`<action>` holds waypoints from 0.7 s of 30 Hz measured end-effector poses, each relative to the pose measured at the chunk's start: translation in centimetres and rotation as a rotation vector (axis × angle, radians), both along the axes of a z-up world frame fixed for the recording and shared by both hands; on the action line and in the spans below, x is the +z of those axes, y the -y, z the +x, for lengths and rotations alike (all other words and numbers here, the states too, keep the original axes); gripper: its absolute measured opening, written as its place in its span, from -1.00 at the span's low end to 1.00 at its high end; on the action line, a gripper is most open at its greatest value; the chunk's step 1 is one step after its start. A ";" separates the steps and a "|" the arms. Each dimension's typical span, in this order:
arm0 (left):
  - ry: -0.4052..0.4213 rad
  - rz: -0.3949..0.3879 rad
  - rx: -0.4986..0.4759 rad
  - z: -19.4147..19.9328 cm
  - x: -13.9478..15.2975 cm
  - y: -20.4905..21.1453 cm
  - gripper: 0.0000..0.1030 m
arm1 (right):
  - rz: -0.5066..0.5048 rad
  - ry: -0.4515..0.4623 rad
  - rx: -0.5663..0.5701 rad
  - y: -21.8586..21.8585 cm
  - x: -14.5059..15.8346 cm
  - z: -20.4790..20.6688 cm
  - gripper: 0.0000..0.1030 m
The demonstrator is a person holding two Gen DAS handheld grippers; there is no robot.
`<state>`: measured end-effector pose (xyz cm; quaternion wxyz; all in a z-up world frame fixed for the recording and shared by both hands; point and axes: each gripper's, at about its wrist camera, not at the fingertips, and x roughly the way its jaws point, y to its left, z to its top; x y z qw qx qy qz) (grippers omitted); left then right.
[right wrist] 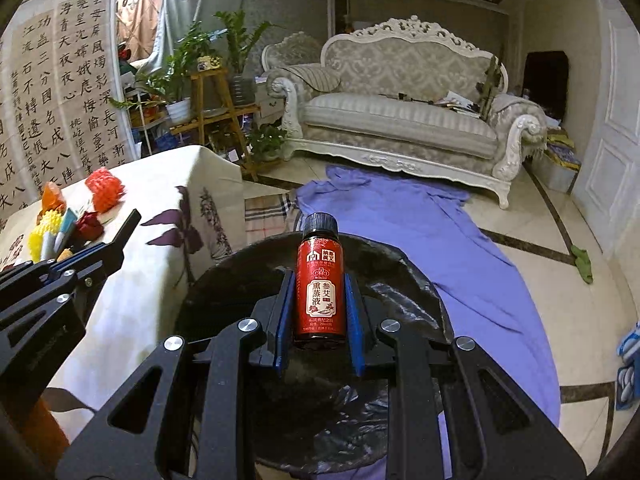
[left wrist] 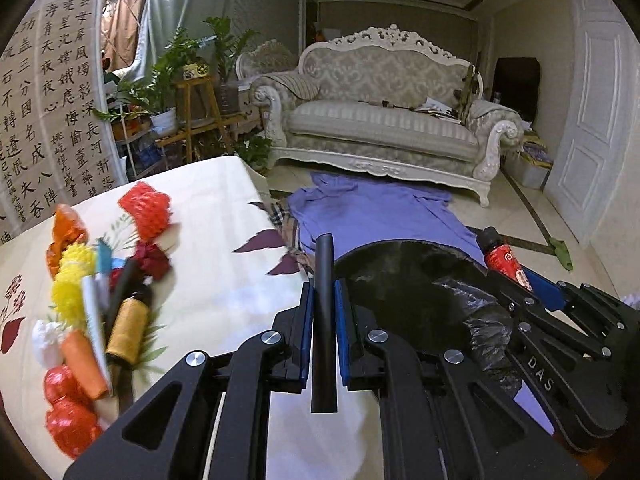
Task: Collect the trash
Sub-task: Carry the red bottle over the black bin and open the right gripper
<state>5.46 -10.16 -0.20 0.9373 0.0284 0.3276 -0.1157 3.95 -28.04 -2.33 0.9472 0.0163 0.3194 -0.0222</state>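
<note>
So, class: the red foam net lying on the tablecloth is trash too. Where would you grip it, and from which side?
Grip the red foam net across its narrower middle, coming from above. It lies flat and apart from the pile of trash, so its top is free, and its soft mesh should squash between the tongs.

The pile of trash (left wrist: pixel 80 300) on the table is smeared by motion blur, so most bits are just coloured blobs, and the lowest red lump (left wrist: pixel 70 428) gets cut by the dark lens edge. The black stick (left wrist: pixel 323 320) has its lower end hidden behind the left gripper (left wrist: pixel 324 304). Small print on the red bottle (right wrist: pixel 320 288) is too tiny to read. The bin (right wrist: pixel 320 400) floor is just dark, and the right gripper (right wrist: pixel 320 308) covers its near rim.
</note>
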 end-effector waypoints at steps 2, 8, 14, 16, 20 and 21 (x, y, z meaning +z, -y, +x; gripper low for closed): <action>-0.002 0.006 -0.008 0.4 -0.1 0.8 -0.78 | 0.005 -0.004 -0.004 0.6 -0.2 0.4 -0.55; -0.027 0.020 -0.016 1.7 -0.7 2.1 -0.52 | 0.034 -0.020 -0.012 1.5 -0.5 1.4 -0.35; -0.035 0.003 -0.001 1.9 -0.7 1.7 0.09 | 0.039 -0.020 -0.041 2.3 -0.5 1.2 -0.25; -0.034 0.003 0.004 1.9 -0.7 1.6 0.09 | 0.041 -0.017 -0.046 2.3 -0.5 1.1 -0.22; -0.027 0.013 0.012 1.6 -0.5 1.3 0.19 | 0.035 -0.019 -0.054 2.2 -0.4 0.8 -0.11; -0.024 0.013 0.012 1.4 -0.4 1.1 0.21 | 0.035 -0.020 -0.054 2.1 -0.4 0.7 -0.11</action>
